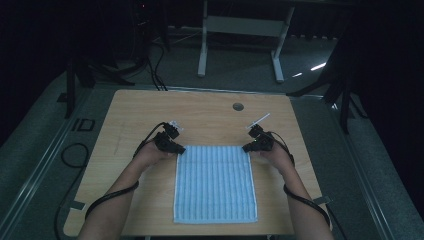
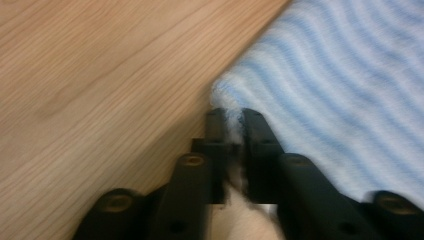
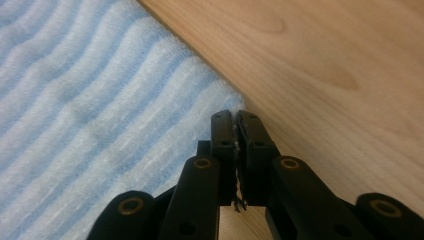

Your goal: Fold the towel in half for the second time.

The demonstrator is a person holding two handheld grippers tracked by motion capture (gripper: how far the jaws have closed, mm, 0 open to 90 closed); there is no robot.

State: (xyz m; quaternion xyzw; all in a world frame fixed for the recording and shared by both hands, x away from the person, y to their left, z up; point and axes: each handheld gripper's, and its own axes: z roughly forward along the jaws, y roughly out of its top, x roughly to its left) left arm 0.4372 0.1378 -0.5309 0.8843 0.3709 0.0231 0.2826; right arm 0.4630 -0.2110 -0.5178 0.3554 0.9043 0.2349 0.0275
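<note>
The room is dark, and a light wooden table (image 1: 150,115) stands in the middle of it, with black cables on the floor behind it. On the table lies a blue striped towel (image 1: 215,182), spread flat. Its near edge lies close to the table's near edge, and its far edge lies about halfway across the table.

A person holds one pair of tongs in each hand. The left tongs (image 1: 178,149) are at the far left corner of the towel, and the right tongs (image 1: 246,147) are at the far right corner. In the left gripper view, the left tongs (image 2: 231,117) are closed narrow with a bit of white-blue cloth pinched between the jaws. In the right gripper view, the right tongs (image 3: 235,117) are also closed tight on the corner of the towel (image 3: 100,125), and some threads show in the gap.

I think the work is at its start: both far corners are gripped, but the towel is not lifted yet and no fold is made. What remains is probably to bring these corners toward the near edge and lay them down evenly.
</note>
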